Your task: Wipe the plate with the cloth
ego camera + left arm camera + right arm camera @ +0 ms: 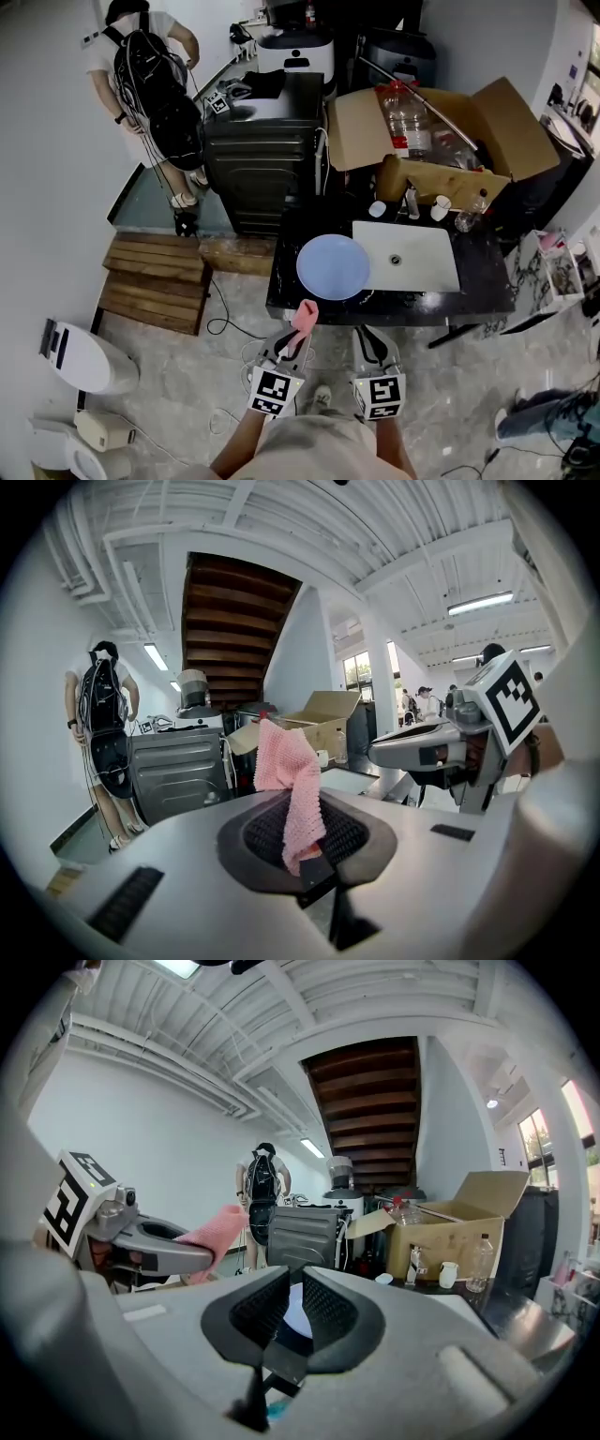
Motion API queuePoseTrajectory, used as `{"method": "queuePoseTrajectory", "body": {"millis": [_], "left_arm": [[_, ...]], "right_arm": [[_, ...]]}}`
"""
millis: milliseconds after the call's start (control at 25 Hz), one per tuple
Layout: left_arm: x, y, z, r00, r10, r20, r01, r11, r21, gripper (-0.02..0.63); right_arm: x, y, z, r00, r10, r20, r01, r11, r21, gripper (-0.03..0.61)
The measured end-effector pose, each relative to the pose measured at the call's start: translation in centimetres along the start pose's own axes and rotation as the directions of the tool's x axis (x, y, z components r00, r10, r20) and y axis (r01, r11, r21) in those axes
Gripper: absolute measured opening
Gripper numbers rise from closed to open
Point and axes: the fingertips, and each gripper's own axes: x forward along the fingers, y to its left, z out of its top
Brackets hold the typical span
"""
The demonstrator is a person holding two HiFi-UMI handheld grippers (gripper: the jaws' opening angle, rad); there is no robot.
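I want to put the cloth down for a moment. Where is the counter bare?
Bare: the white sink right of the plate, and the dark counter strip right of that sink. Crowded: the back edge, where cups and a bottle stand before the cardboard box.

- The left gripper and right gripper were grey.
- Black ribbed pads sat ahead of the cubes.
- The cubes bore black-and-white square markers.
- A pale top showed behind the cubes.

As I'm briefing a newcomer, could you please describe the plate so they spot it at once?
Find the black countertop below the open brown cardboard box. At its left end, beside the white rectangular sink, lies the round pale-blue plate: the only flat blue disc there.
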Motion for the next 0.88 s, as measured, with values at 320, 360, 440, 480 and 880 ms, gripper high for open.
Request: {"method": "queuePoseTrajectory", "body": {"millis": [320, 360, 440, 480, 880], "left_arm": [[3.6, 2.1, 0.6, 0.997, 0.073, -0.035, -0.073, 0.997, -0.007, 0.034], [3.9, 2.3, 0.8, 0.996, 0.082, -0.036, -0.082, 0.997, -0.005, 0.034], [4.6, 2.5, 1.2, 0.995, 0.097, -0.039, -0.097, 0.995, -0.001, 0.034], [4.8, 2.5, 1.3, 0.994, 0.103, -0.040, -0.103, 0.995, -0.001, 0.034], [6.7, 2.1, 2.0, 0.991, 0.126, -0.051, -0.126, 0.992, 0.007, 0.034]], "right_arm": [[2.5, -3.7, -0.2, 1.000, 0.031, -0.007, -0.031, 0.999, 0.024, 0.040], [2.7, -4.1, -0.1, 0.999, 0.035, -0.006, -0.035, 0.999, 0.025, 0.041], [3.0, -5.0, -0.1, 0.999, 0.041, -0.004, -0.041, 0.999, 0.028, 0.040], [3.2, -5.4, -0.1, 0.999, 0.045, -0.004, -0.044, 0.999, 0.030, 0.041], [4.7, -7.1, -0.1, 0.997, 0.082, 0.009, -0.083, 0.996, 0.046, 0.040]]}}
